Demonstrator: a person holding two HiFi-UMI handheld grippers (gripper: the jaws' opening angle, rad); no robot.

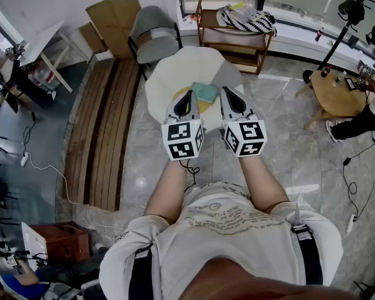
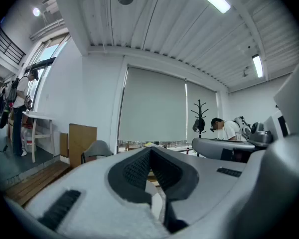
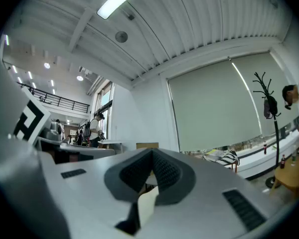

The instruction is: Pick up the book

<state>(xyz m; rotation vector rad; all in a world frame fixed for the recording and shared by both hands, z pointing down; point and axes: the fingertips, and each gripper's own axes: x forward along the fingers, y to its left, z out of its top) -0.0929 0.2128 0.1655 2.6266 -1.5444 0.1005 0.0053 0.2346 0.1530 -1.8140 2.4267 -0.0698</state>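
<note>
A teal book lies on a round white table, partly over something yellow. In the head view both grippers are held level side by side over the table's near edge. The left gripper is just left of the book and the right gripper just right of it. Both are above the book and apart from it. The left gripper has its jaws shut tip to tip with nothing between them. The right gripper is also shut and empty. The book does not show in either gripper view.
A grey chair stands behind the table, with cardboard sheets to its left. A wooden shelf carries a striped cloth. Wooden planks lie on the floor at left. At right a person sits by a small wooden table.
</note>
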